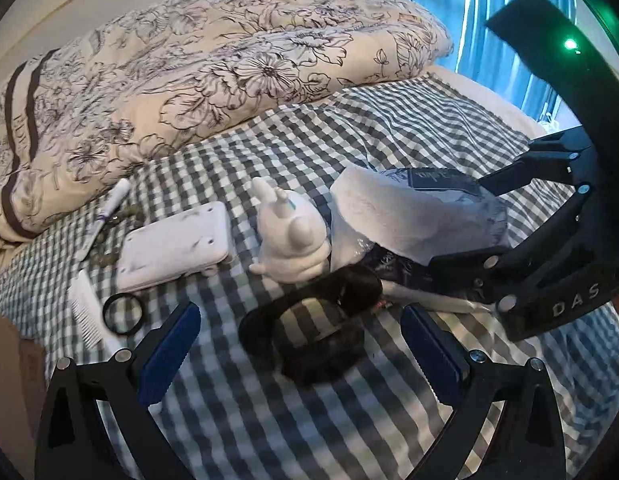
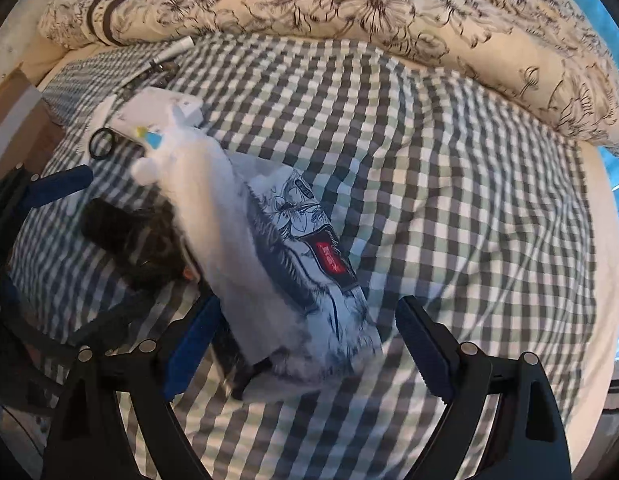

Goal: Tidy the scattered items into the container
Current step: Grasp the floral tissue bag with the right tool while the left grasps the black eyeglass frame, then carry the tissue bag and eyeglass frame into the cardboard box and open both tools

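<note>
Left tool [image 1: 299,344] wide open, hovering over a black furry headband [image 1: 309,332] on the checked bedsheet [image 1: 237,420]; nothing between its blue pads. Far left in that view, a cardboard box [image 1: 13,368] at the bed edge. Next to it a white comb [image 1: 87,314], long axis running away from the camera, teeth to the left. Just right of the comb, a black ring [image 1: 123,314] lying flat. Behind them a pen [image 1: 105,216] w/ long axis pointing up toward the floral duvet [image 1: 189,68], beside what looks like a bead string, too small to tell. Then a white flat case [image 1: 177,246], lying flat, long axis left-right. Right of it a white rabbit toy [image 1: 289,236], ears pointing up-left. Further right a tissue pack [image 1: 413,216], printed plastic, long axis running diagonally toward the right tool [image 2: 305,348]. Right tool wide open too, straddling the near end of the pack, left pad close against it; not clamped.
</note>
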Demonstrator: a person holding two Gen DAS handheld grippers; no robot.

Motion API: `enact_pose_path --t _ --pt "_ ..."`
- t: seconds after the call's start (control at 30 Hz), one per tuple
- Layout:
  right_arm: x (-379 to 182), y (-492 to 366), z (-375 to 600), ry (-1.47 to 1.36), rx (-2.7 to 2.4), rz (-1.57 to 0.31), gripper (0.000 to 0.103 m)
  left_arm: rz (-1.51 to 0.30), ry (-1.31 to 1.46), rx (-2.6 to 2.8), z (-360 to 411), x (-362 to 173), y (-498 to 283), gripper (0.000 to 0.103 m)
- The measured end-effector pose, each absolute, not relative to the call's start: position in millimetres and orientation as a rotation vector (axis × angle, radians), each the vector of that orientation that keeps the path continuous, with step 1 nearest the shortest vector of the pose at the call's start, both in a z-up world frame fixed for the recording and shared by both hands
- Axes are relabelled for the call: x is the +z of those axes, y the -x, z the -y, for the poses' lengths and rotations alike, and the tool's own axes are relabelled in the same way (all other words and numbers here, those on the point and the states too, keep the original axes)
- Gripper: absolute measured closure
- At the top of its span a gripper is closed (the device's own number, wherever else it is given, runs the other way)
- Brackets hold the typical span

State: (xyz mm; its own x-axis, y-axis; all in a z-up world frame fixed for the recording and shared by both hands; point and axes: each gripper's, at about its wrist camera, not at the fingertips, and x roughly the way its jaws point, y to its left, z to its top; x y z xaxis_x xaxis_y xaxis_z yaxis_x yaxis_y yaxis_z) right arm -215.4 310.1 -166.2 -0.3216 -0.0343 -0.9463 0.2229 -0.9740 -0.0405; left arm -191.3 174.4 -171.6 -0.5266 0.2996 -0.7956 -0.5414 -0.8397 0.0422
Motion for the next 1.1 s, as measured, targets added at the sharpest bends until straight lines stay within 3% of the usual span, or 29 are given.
enact_pose_path --t 0.03,0.1,0.2,0.27,0.73,1.1 --pt "-171.3 218.8 -310.8 -1.746 -2.409 -0.219 0.018 -0.377 1.167 2.339 -174.5 -175.6 194.3 0.003" --pt "-175.2 220.5 -314.1 -1.747 -2.391 -0.127 0.036 -0.353 1.199 2.307 -174.4 -184.2 198.5 0.034" --pt "-171.4 216.9 -324.3 -1.726 -2.41 0.038 0.064 -0.328 1.189 2.318 -172.5 -186.5 195.1 0.034" --pt "-165.3 211.2 -331.6 -1.715 -2.426 0.138 0.072 -0.328 1.192 2.323 -171.5 -185.0 191.9 0.034" --pt "-96.9 147.0 -331.0 -1.57 -2.521 0.361 0.076 -0.165 1.198 2.562 -115.6 -107.0 142.6 0.034" --pt "-60.7 80.0 -263.6 -1.531 -2.518 0.261 0.076 -0.048 1.254 2.715 -49.9 -61.9 86.8 0.034"
